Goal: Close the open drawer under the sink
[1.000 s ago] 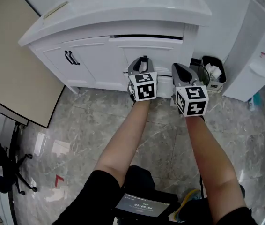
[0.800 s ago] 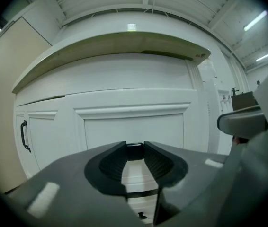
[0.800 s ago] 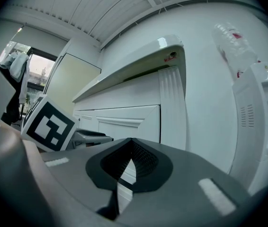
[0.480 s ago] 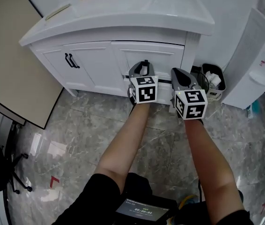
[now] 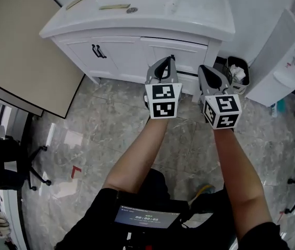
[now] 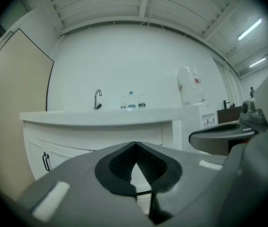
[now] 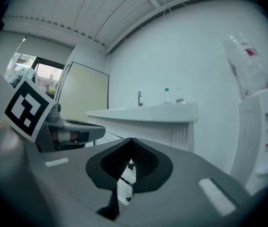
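Note:
The white sink cabinet (image 5: 137,20) stands ahead of me. Its drawer front (image 5: 181,48) under the counter lies flush with the cabinet face, with no dark gap above it. My left gripper (image 5: 166,61) is shut and empty, its tips in line with the drawer's lower edge. To its right, my right gripper (image 5: 206,69) is also shut and empty, near the cabinet's right corner. In the left gripper view the shut left gripper (image 6: 135,146) points at the cabinet below the faucet (image 6: 97,98). In the right gripper view the right gripper (image 7: 130,142) faces the counter (image 7: 143,112).
A small bin (image 5: 237,73) with white paper sits right of the cabinet, beside a white water dispenser (image 5: 283,66). A beige panel (image 5: 17,46) leans at the left. Black door handles (image 5: 98,51) mark the cabinet's left doors. An office chair (image 5: 7,160) stands far left on the marble floor.
One second ago a dark gap showed above the drawer front; it closed by half a second ago. Since then both grippers and my view have pulled back from the cabinet.

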Motion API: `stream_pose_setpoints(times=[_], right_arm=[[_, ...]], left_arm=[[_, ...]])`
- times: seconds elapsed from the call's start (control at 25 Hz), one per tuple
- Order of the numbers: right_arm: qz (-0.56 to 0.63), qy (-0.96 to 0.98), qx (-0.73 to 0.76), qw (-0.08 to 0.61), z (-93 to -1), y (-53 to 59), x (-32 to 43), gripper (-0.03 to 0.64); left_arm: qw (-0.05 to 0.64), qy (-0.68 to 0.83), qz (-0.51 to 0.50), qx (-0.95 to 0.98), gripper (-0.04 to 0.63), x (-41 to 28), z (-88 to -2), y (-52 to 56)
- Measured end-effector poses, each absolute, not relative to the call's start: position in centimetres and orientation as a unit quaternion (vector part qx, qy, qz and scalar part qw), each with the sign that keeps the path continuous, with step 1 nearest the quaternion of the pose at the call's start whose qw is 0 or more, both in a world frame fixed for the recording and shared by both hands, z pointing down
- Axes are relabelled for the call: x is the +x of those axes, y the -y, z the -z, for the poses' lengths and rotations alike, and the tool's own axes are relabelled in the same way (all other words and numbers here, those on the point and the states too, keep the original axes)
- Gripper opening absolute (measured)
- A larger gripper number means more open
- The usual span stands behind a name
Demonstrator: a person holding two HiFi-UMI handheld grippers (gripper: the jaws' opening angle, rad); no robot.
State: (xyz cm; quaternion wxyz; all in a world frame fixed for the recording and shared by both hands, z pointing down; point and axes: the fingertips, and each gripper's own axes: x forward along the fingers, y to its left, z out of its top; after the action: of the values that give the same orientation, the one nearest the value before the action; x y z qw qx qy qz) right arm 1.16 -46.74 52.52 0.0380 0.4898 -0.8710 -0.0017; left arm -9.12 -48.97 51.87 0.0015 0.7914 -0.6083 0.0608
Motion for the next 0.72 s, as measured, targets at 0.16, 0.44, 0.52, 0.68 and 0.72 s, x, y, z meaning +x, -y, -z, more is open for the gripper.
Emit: stream_pose_setpoints(times=[0.16,0.44,0.52,0.68,0.72], right_arm=[[-0.005,0.87,0.491,0.047,-39.2,41.2,1.0,0.023],[-0.012,0.867,0.496,0.04,-18.1,31.4,0.1,0.023],[0.0,0.869,0.494,0.034,-15.0,28.6,-0.2,0.023],[0.015,0.863,0.504,0.016,-12.4,24.4,-0.5,0.023],[0.013,0.861,0.509,0.013,-12.2,23.9,-0.4,0.022]], left_arm=[[0.012,0.588,-0.059,0.807,0.0,-8.7,-38.3,42.6],[0.022,0.55,-0.047,0.834,0.0,-9.0,-17.2,31.8],[0.011,0.534,-0.036,0.844,0.0,-9.0,-13.6,28.9],[-0.025,0.524,-0.017,0.851,0.0,-9.4,-10.4,24.1],[-0.027,0.524,-0.014,0.851,0.0,-9.4,-10.2,23.4]])
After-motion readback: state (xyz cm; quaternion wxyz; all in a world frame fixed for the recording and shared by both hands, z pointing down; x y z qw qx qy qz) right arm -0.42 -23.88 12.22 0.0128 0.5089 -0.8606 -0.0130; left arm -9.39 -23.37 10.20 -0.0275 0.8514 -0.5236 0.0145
